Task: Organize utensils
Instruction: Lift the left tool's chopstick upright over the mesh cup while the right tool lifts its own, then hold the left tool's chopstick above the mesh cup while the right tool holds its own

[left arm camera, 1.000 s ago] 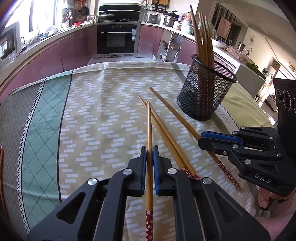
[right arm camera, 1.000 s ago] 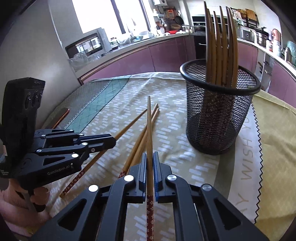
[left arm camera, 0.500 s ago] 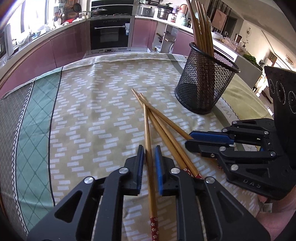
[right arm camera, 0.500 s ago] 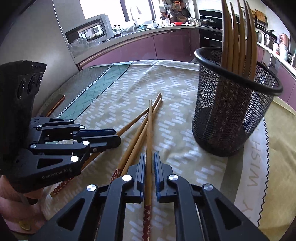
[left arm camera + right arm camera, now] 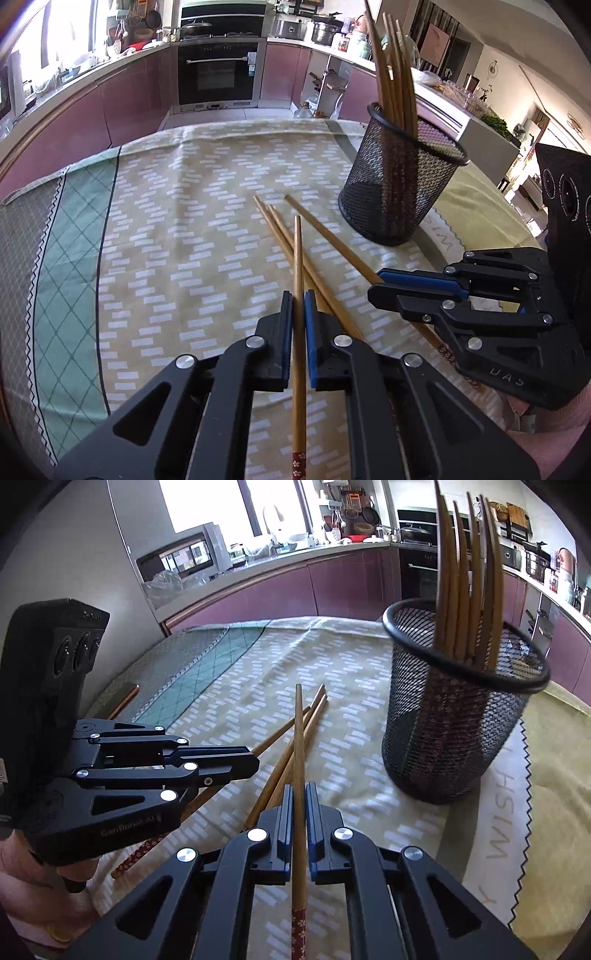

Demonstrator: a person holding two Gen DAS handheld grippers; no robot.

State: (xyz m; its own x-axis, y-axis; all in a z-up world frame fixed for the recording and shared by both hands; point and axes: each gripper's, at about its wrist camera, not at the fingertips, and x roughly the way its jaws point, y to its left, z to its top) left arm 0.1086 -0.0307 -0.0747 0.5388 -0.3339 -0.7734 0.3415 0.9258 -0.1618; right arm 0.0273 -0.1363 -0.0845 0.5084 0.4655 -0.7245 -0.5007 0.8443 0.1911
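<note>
Grippers at the near edge of the table each pinch one stick. Left gripper [image 5: 298, 306] is pressed onto a chopstick [image 5: 297, 258] toward its red patterned end. Right gripper [image 5: 299, 797] clamps a second chopstick [image 5: 298, 738] the same way. Both tips point across the tablecloth [image 5: 177, 229]. Past them a loose pair [image 5: 280, 221] lies mid-table, crossed under the held ones. Mesh holder [image 5: 391, 199], toward the far right edge, has several upright already. Sticks look light, stiff and smooth, so likely to swivel in the pads; a hold nearer mid-length should steady them for the drop-in.
</note>
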